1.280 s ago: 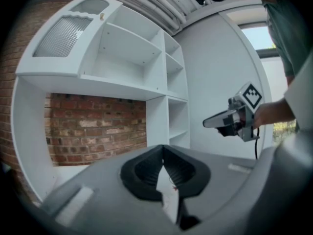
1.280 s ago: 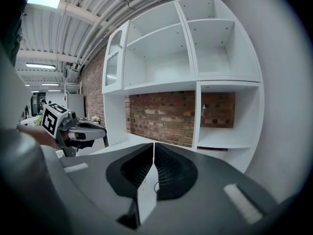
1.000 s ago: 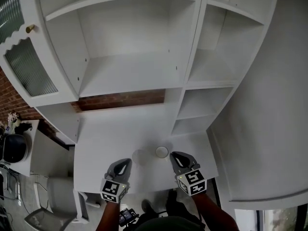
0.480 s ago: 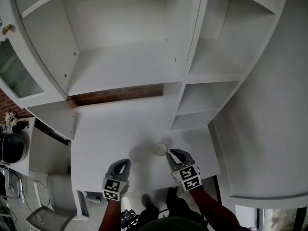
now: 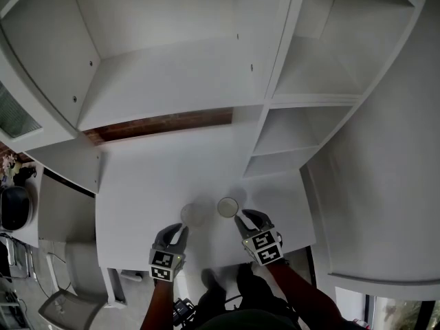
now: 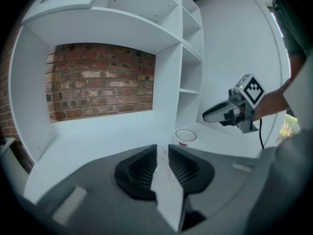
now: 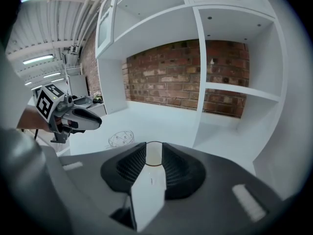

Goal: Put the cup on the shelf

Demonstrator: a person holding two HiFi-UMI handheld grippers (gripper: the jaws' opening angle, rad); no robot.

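Two clear cups stand near the front of the white desk (image 5: 158,177): one (image 5: 189,214) ahead of my left gripper (image 5: 174,231), the other (image 5: 227,207) ahead of my right gripper (image 5: 249,217). In the left gripper view the left gripper (image 6: 163,148) has just been opening, and its cup shows only faintly through the gap beyond the tips. The right gripper (image 7: 153,148) has also just been opening. Its cup (image 7: 154,153) shows in the gap, and no pad presses on either cup. Each gripper view shows the other cup (image 6: 186,137) (image 7: 121,139) off to the side.
White shelving rises behind the desk, with a wide shelf (image 5: 165,81) above and small compartments (image 5: 282,160) to the right. A brick wall (image 5: 158,124) shows behind. A ribbed-glass cabinet door (image 5: 10,115) hangs at the left, and the desk's front edge lies just under the grippers.
Both grippers have come down toward the desk and nearer the two cups. Their jaws have spread apart, the right more than the left.
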